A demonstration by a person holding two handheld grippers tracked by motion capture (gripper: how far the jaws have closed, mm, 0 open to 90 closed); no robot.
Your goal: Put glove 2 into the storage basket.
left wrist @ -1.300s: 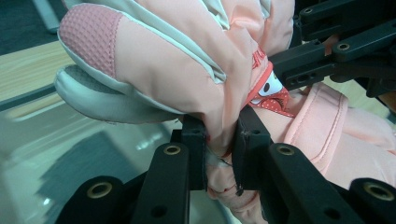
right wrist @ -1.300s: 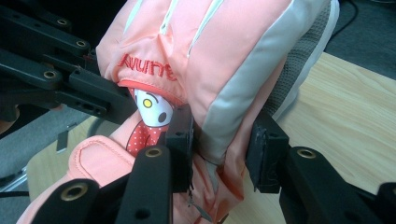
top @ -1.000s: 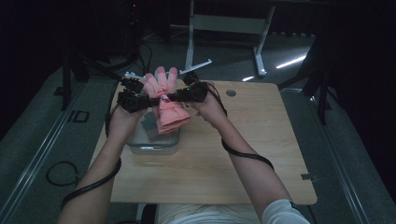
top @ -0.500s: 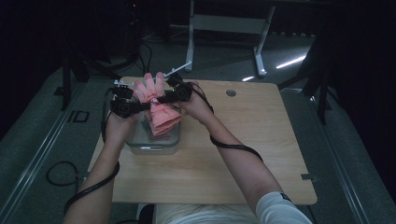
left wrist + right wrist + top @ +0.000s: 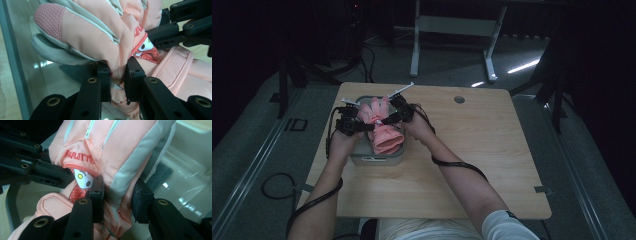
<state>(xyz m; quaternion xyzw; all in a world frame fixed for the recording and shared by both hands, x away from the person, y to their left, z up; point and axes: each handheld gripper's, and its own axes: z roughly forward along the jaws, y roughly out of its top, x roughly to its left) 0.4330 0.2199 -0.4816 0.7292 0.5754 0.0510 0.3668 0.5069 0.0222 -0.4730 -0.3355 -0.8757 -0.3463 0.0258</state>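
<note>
Pink glove (image 5: 379, 124) held over clear plastic tub (image 5: 377, 159) at left rear of wooden table (image 5: 472, 165), left gripper (image 5: 117, 75) pinching one edge of glove, right gripper (image 5: 117, 195) clamped on opposite edge, glove fingers pointing away from person, cuff hanging over tub's front rim.
</note>
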